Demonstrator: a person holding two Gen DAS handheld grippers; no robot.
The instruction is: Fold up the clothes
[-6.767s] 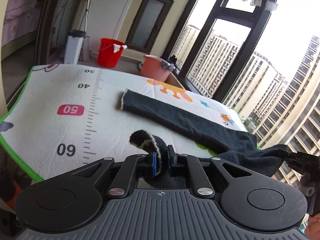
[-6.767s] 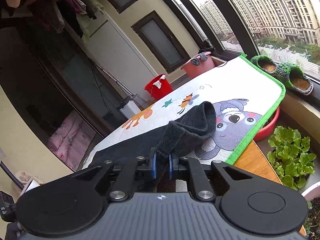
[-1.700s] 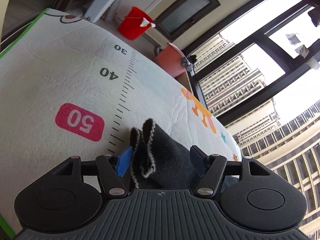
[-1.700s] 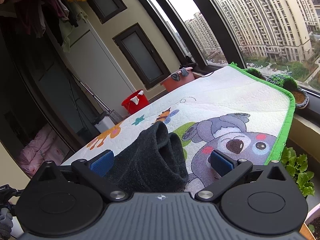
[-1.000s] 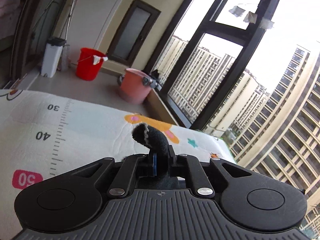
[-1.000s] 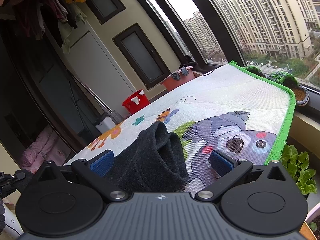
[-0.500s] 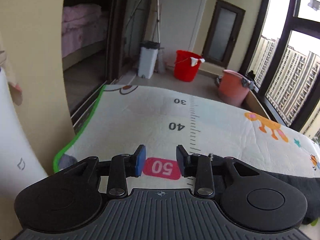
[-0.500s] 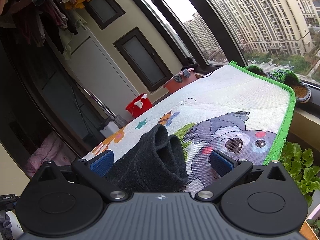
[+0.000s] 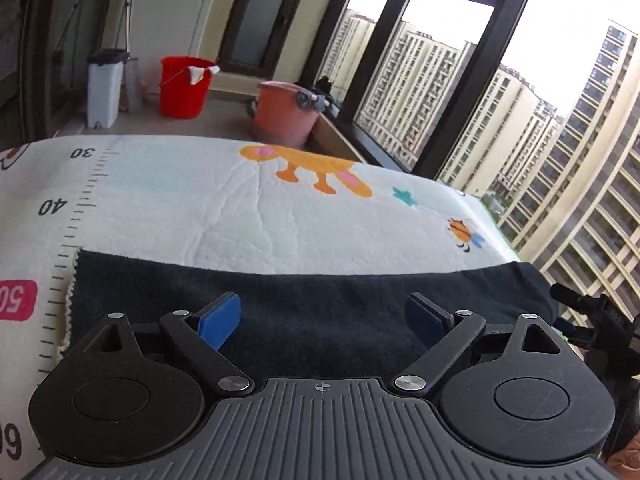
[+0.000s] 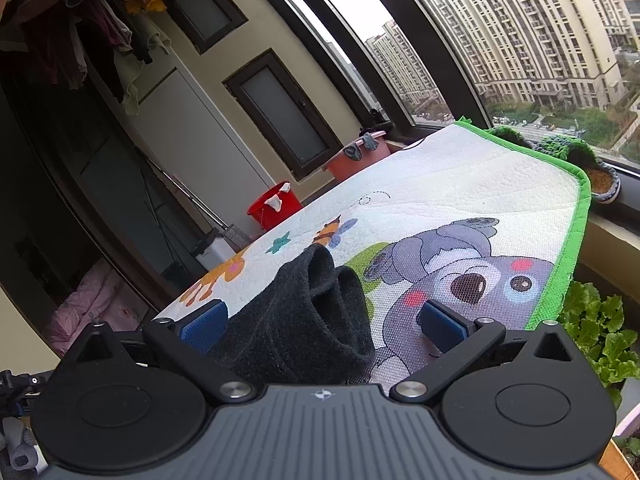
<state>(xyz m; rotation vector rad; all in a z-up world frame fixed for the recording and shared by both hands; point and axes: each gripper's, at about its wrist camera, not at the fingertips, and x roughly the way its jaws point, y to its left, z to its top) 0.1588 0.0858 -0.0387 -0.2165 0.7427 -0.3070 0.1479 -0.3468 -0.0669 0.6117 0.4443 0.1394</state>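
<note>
A dark grey garment (image 9: pixel 312 300) lies as a long folded strip across the white play mat (image 9: pixel 208 208). Its pale-trimmed end shows at the left. My left gripper (image 9: pixel 326 318) is open and empty, low over the strip's middle. In the right wrist view the garment's other end (image 10: pixel 304 320) is bunched into two humps on the mat (image 10: pixel 460 184), between my open jaws. My right gripper (image 10: pixel 322 326) is open and holds nothing. The right gripper also shows at the far right of the left wrist view (image 9: pixel 592 316).
A red bucket (image 9: pixel 184 86), a pink tub (image 9: pixel 284 114) and a white bin (image 9: pixel 104 88) stand on the floor beyond the mat. Large windows run along the right. Potted greens (image 10: pixel 600 340) and knitted slippers (image 10: pixel 560 152) sit past the mat's green edge.
My left gripper let go of the garment's end, swung away to the left, then came back over the middle of the strip with its jaws wider. My right gripper stayed open and still.
</note>
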